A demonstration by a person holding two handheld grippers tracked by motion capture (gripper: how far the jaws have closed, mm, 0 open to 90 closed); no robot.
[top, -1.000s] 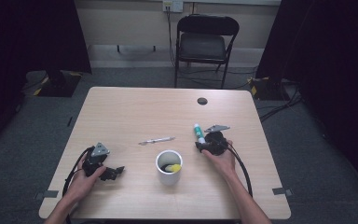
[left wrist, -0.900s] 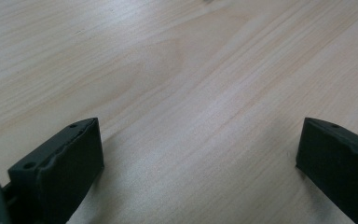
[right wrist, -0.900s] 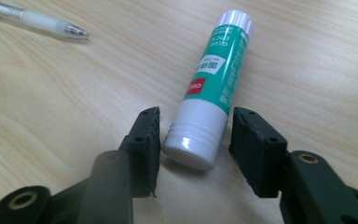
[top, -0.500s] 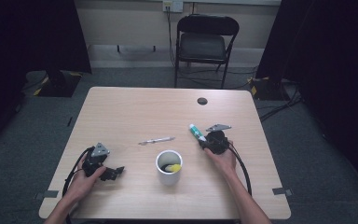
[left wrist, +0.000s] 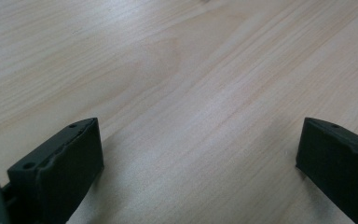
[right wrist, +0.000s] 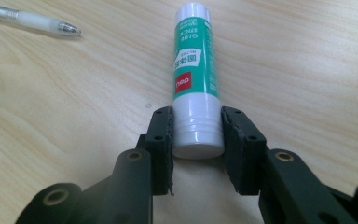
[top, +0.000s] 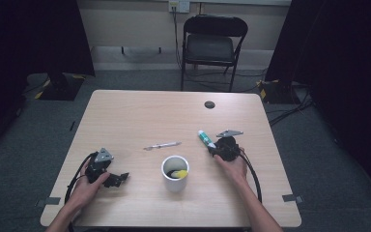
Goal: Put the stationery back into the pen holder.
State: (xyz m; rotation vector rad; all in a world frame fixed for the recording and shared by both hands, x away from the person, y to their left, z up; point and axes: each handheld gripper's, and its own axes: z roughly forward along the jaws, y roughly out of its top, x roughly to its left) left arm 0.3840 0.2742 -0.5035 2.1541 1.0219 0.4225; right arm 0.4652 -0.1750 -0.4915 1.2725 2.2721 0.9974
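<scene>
A green and white glue stick [right wrist: 195, 79] lies on the wooden table [top: 140, 116], its white cap end between my right gripper's [right wrist: 196, 140] jaws, which are shut on it. From above, the glue stick [top: 204, 137] points away to the upper left of the right gripper [top: 213, 147], held in a hand at the table's right. My left gripper [top: 120, 178] rests on the table at the front left in the other hand. Its jaws [left wrist: 200, 158] stand wide open over bare wood.
A white mug [top: 175, 173] with a yellow object [top: 179, 173] inside stands between the two hands. A clear pen [top: 162, 145] lies just beyond it, and the pen [right wrist: 32, 21] also sits left of the glue stick. A black chair [top: 213, 43] stands behind the table.
</scene>
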